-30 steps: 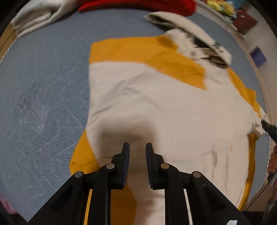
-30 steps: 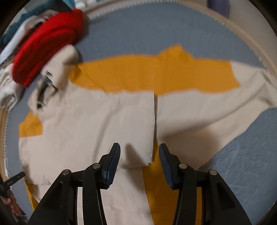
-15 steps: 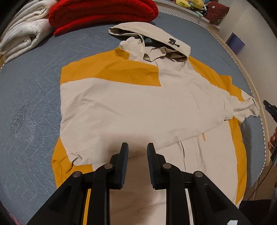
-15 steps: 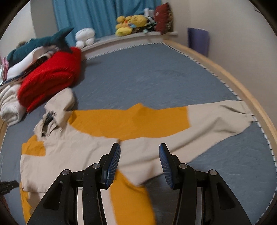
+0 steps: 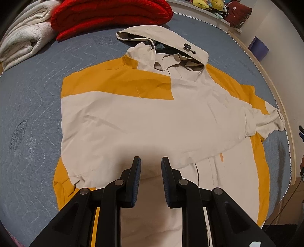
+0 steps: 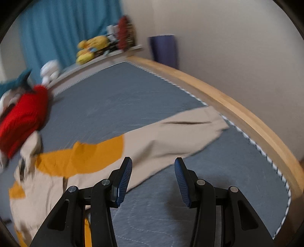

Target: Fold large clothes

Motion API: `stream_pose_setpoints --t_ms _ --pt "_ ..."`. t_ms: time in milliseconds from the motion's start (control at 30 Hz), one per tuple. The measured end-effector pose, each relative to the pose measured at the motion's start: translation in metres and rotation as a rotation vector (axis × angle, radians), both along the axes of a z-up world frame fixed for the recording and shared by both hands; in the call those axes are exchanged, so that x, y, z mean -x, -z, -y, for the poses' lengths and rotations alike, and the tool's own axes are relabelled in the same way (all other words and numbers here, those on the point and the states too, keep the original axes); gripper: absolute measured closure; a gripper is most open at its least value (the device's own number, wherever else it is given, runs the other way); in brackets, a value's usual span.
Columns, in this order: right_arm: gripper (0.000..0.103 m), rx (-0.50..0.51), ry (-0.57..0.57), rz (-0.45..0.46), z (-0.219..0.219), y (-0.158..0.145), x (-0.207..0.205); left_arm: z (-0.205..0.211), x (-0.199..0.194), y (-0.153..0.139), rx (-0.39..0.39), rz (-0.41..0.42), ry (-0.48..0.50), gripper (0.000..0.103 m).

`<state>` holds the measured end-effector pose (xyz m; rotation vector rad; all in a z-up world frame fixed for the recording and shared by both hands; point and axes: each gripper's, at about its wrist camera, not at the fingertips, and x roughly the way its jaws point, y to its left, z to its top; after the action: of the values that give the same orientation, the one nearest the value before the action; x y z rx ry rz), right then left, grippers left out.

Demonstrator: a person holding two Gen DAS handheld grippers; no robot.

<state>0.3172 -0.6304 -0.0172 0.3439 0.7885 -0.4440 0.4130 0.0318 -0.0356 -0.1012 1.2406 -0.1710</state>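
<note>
A folded red blanket (image 5: 112, 17) lies at the far side of the bed, with a rolled cream blanket (image 5: 24, 43) beside it at the far left. In the right wrist view the red blanket (image 6: 20, 121) is a blurred mass at the left edge. Yellow soft toys (image 6: 93, 49) sit on a ledge past the head of the bed, next to a dark red item that is too blurred to name. A purple box (image 6: 164, 49) stands against the wall by the far corner. Nothing lies on top of the jacket.

The bed is covered by a blue-grey quilted cover (image 5: 32, 117) with wavy stitching. A pale wooden bed frame (image 6: 237, 115) runs along one side. The walls are cream, and a teal curtain (image 6: 62, 32) hangs behind the ledge.

The beige and mustard hooded jacket (image 5: 152, 121) is spread flat across the middle of the bed, hood toward the red blanket. One sleeve is folded across its chest. In the right wrist view the other sleeve (image 6: 182, 134) stretches out toward the wooden frame, its cuff near the cover's edge.

The left gripper (image 5: 151, 167) points steeply down over the lower part of the jacket. Its jaws stand a narrow gap apart with nothing between them. The right gripper (image 6: 153, 171) points slantwise down over the bare cover just beside the outstretched sleeve. Its jaws stand about half open and hold nothing. The right wrist view is smeared by motion.
</note>
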Motion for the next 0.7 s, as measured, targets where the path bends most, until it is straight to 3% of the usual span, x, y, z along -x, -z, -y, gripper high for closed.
stream_pose_setpoints --t_ms 133,200,233,433,567,700 --pt "0.057 -0.053 0.092 0.018 0.04 0.004 0.005 0.005 0.0 0.0 -0.004 0.003 0.009 0.083" --pt "0.079 -0.098 0.102 0.015 0.057 0.017 0.001 0.007 0.002 0.001 -0.013 0.005 0.019 0.083" --pt "0.08 -0.119 0.105 0.009 0.065 0.026 -0.002 0.007 0.002 0.002 -0.019 0.004 0.022 0.083" --pt "0.076 -0.213 0.165 0.001 0.104 0.074 -0.017 0.002 0.002 0.007 -0.043 0.002 0.009 0.083" --pt "0.059 -0.333 0.2 0.024 0.133 0.102 -0.026 0.003 0.001 0.013 -0.064 -0.008 0.016 0.083" --pt "0.057 -0.383 0.256 0.013 0.154 0.125 -0.034 0.009 0.0 0.017 -0.071 -0.013 0.032 0.083"
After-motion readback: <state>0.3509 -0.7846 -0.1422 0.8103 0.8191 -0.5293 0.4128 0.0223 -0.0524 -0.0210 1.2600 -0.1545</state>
